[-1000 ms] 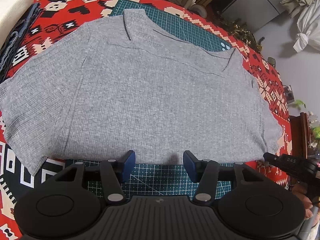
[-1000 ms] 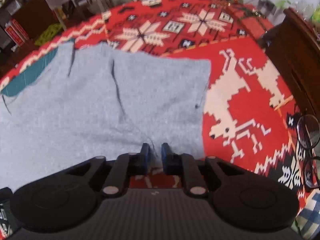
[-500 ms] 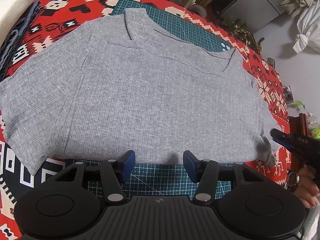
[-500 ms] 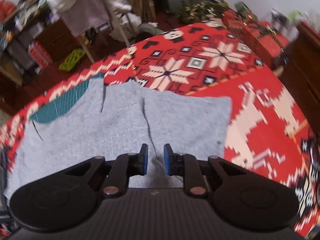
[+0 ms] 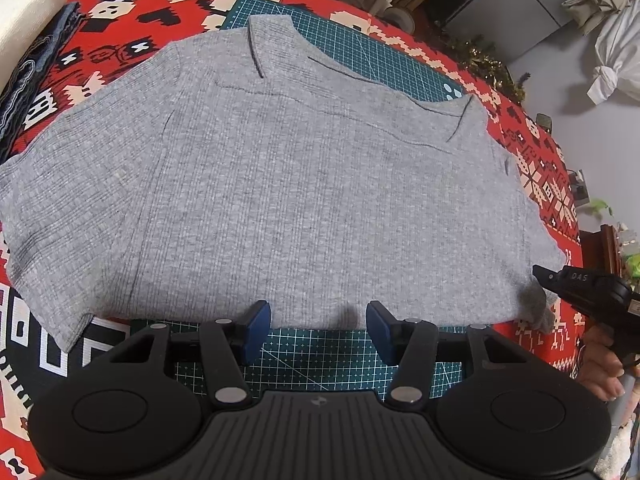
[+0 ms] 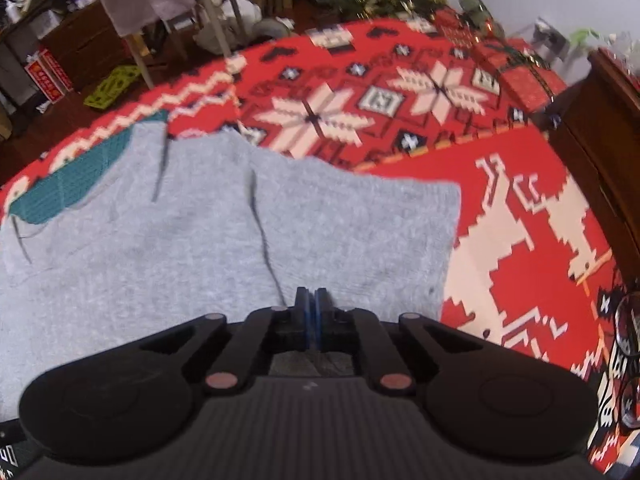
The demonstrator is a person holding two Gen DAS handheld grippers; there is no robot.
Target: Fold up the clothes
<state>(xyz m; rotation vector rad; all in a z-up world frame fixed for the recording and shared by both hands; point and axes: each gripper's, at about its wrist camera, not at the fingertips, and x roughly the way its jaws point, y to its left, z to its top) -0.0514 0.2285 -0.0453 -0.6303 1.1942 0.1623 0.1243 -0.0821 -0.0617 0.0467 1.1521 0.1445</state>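
Note:
A grey ribbed short-sleeved shirt (image 5: 300,180) lies spread flat, collar at the far side, over a green cutting mat (image 5: 320,360). My left gripper (image 5: 318,320) is open just short of the near hem, with nothing between its blue pads. In the right wrist view, my right gripper (image 6: 311,300) is shut at the near edge of the shirt (image 6: 160,260) by the sleeve seam, pinching the cloth. The left wrist view shows that right gripper (image 5: 538,270) at the shirt's right sleeve corner, where the cloth is bunched.
A red patterned blanket (image 6: 520,220) covers the surface under the mat (image 6: 64,188). A white cushion (image 5: 24,20) and dark folded cloth (image 5: 28,76) lie at far left. Glasses (image 6: 628,320) rest at the right edge beside a wooden cabinet (image 6: 600,120). A hand (image 5: 600,372) holds the right gripper.
The right gripper's jaws went from slightly apart to fully together at the shirt's right sleeve edge, and it shifted a little. The left gripper and the rest of the shirt stayed put.

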